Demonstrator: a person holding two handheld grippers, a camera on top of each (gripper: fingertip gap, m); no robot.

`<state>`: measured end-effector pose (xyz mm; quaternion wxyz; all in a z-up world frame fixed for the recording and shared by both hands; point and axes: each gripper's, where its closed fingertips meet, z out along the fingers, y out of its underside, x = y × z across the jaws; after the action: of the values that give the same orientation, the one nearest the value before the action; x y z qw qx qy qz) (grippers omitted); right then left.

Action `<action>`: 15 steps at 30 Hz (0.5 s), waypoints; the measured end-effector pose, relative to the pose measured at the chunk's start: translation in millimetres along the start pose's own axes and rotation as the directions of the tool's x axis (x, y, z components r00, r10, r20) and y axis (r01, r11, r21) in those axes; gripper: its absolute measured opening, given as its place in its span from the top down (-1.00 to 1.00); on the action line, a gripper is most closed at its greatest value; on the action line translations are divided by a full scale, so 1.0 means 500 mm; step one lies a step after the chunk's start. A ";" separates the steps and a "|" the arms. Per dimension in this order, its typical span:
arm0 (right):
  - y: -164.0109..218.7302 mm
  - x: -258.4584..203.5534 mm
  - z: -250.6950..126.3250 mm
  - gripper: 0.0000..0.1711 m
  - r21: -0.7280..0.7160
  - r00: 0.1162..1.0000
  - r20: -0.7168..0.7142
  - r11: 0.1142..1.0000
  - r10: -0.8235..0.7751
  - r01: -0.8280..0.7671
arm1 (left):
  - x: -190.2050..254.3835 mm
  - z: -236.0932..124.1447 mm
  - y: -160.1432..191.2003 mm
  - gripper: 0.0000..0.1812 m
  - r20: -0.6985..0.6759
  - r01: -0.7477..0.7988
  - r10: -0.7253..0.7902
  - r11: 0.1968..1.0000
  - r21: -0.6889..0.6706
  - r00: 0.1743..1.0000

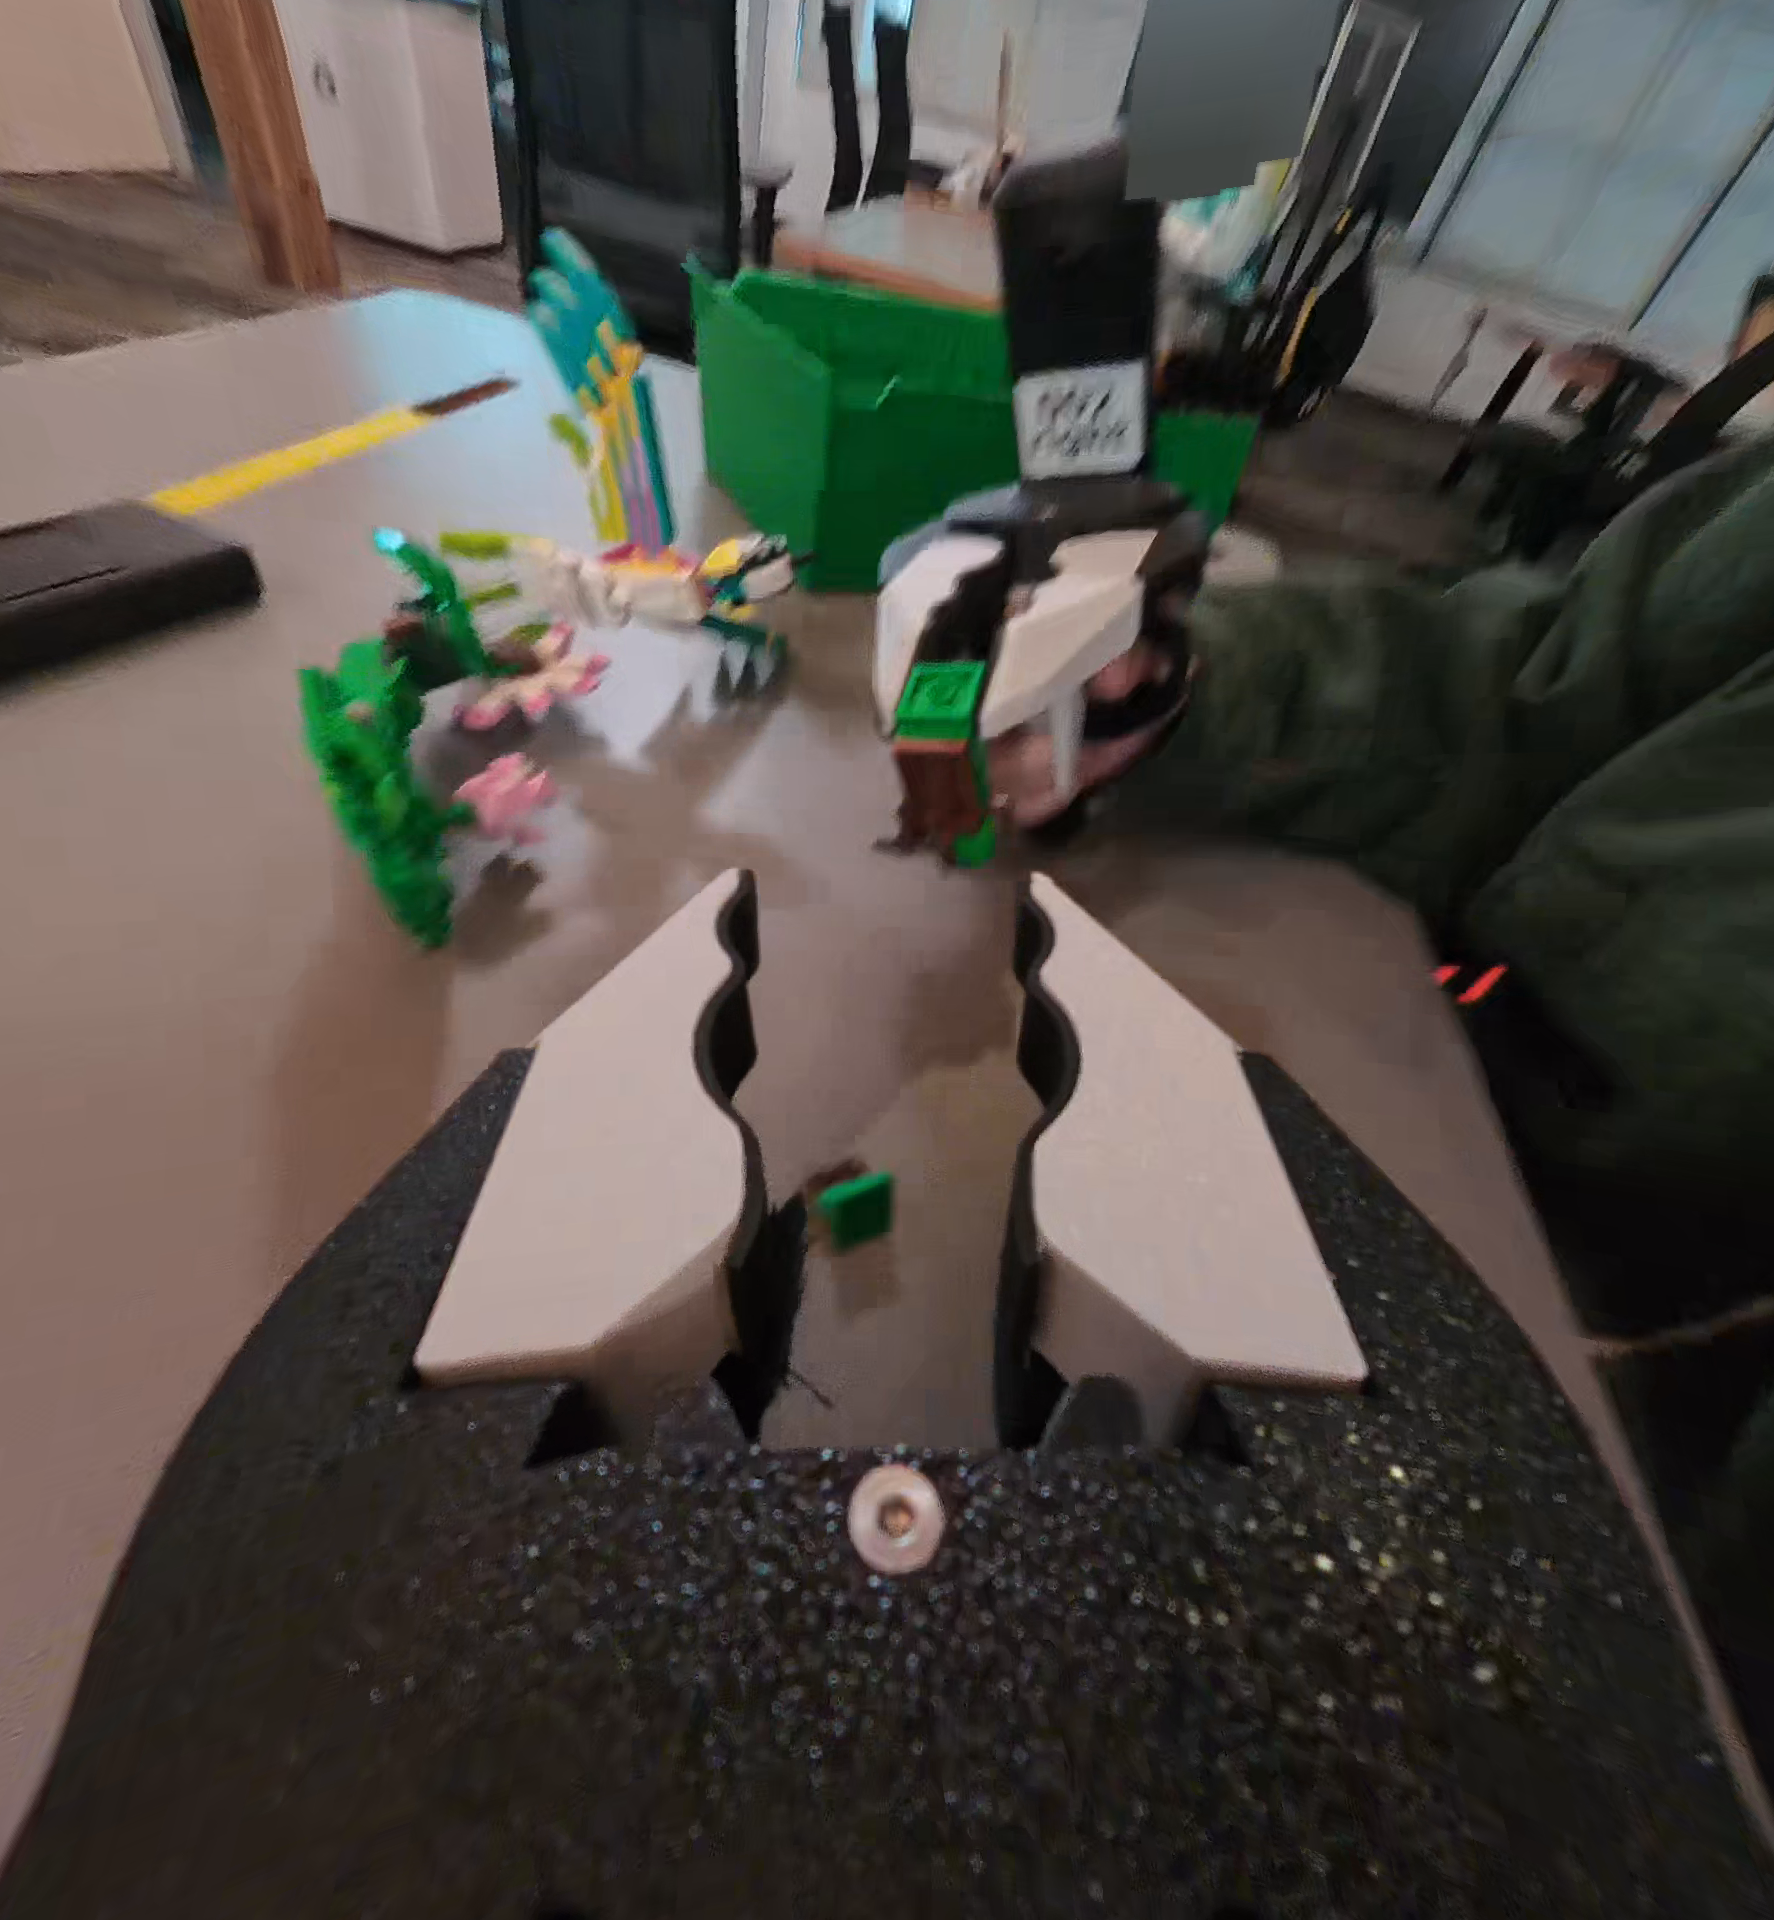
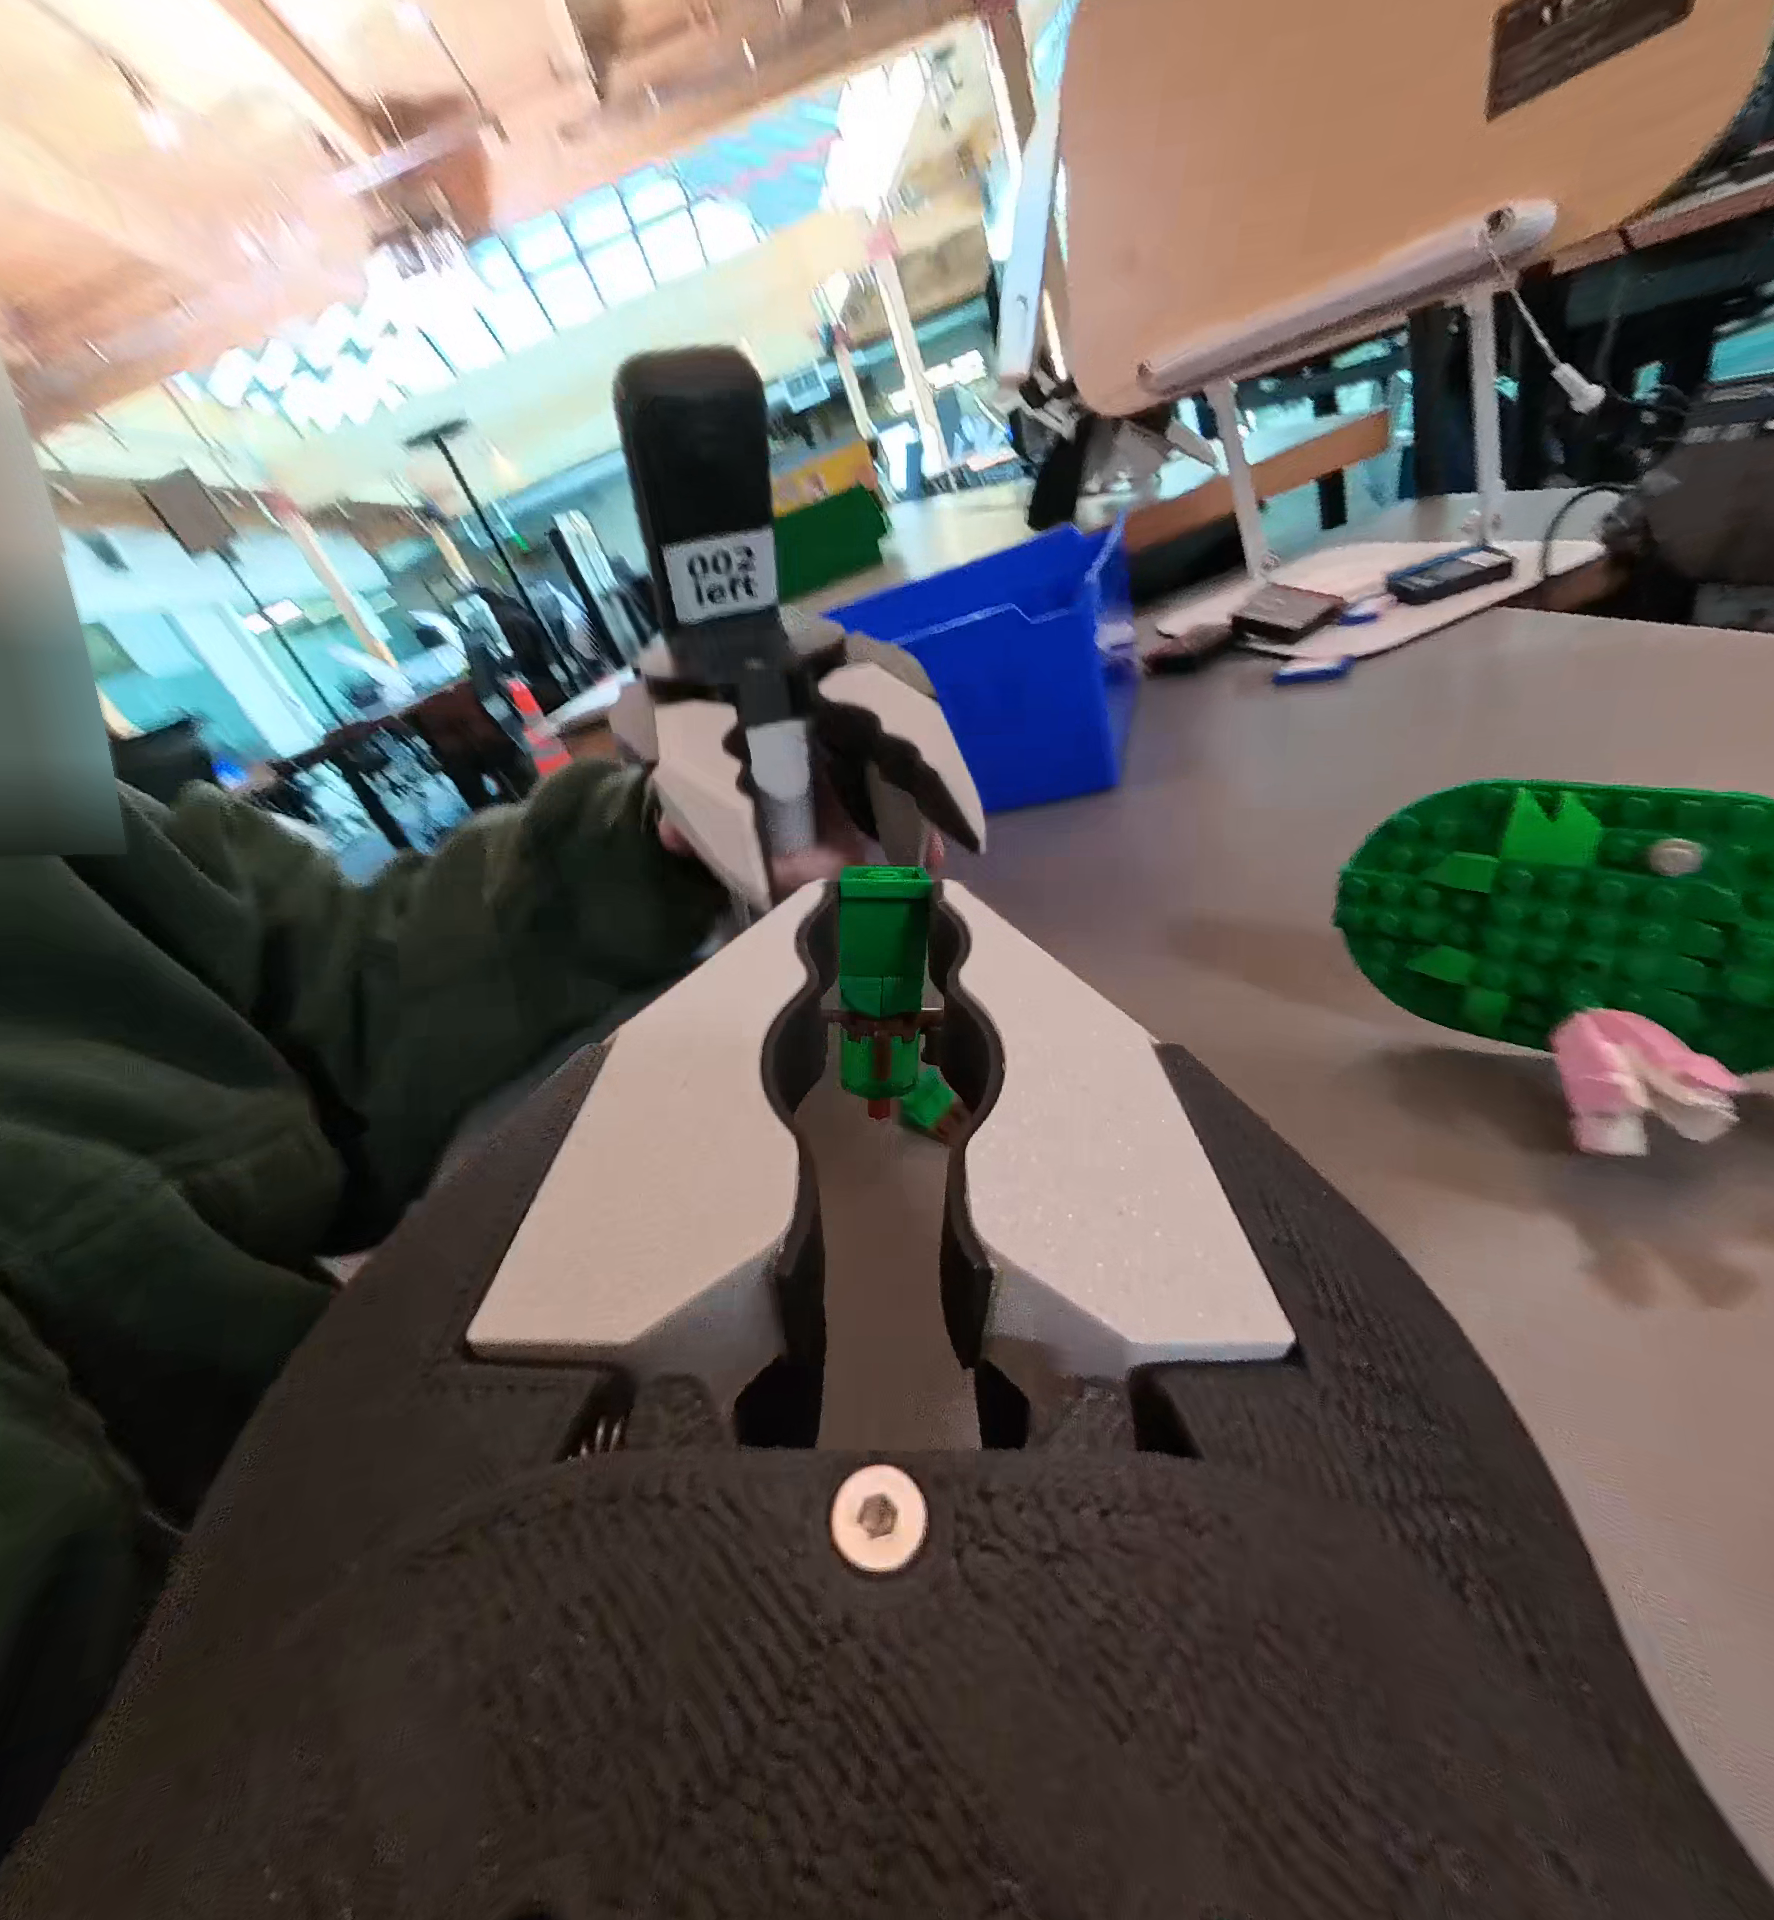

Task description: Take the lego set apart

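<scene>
**Grey table, busy hall, one piece in the grip**

Wide grey tabletop (image 1: 187, 935) fills both views, smooth and matte, with a strip of yellow tape (image 1: 291, 457) running across its far side and a black flat case (image 1: 72, 592) lying near that. Behind it, a big open hall: tall windows, a timber post, more desks with cables and small devices. A green bin (image 1: 841, 416) stands at the back of the table in the left wrist view; a blue bin (image 2: 1018, 675) sits behind the action in the right wrist view.

Right gripper (image 2: 883, 914) now: fingers pinched narrow on a green and brown lego stem (image 2: 878, 987), lifted clear of the table. Left gripper (image 1: 888, 894) is spread wide with nothing between its fingers; a small loose green tile (image 1: 855, 1208) lies on the table under it.

Rest of the lego set is well apart from the grippers: the green studded base plate (image 2: 1589, 935) tipped up on edge with a pink flower (image 2: 1631, 1091) at its foot, and a white and colourful bird (image 1: 644, 582) just behind the foliage. Dark green sleeves (image 2: 239, 987) of the person frame the near edge.
</scene>
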<state>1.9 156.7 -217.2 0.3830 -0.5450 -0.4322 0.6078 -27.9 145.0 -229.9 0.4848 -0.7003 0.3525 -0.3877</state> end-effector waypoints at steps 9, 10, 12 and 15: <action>-0.015 -0.054 0.014 0.84 0.064 0.989 0.142 0.997 0.040 -0.050 | 0.063 0.063 -0.022 0.79 -0.027 -0.063 0.064 0.997 0.043 0.998; -0.012 -0.058 0.015 0.84 0.050 0.989 0.146 0.998 0.025 -0.033 | 0.065 0.058 -0.024 0.80 -0.046 -0.053 0.056 0.997 0.058 0.997; -0.010 -0.062 0.012 0.84 0.035 0.988 0.153 0.999 -0.001 -0.004 | 0.071 0.048 -0.035 0.81 -0.082 -0.028 0.036 0.994 0.101 0.996; -0.006 -0.066 0.008 0.84 0.012 0.986 0.164 1.000 -0.019 0.017 | 0.074 0.043 -0.036 0.84 -0.089 -0.051 0.060 0.994 0.096 0.994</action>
<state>1.9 126.2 -203.0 0.3546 -0.4872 -0.4637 0.6495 9.8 126.5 -210.4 0.5109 -0.6482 0.3752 -0.4220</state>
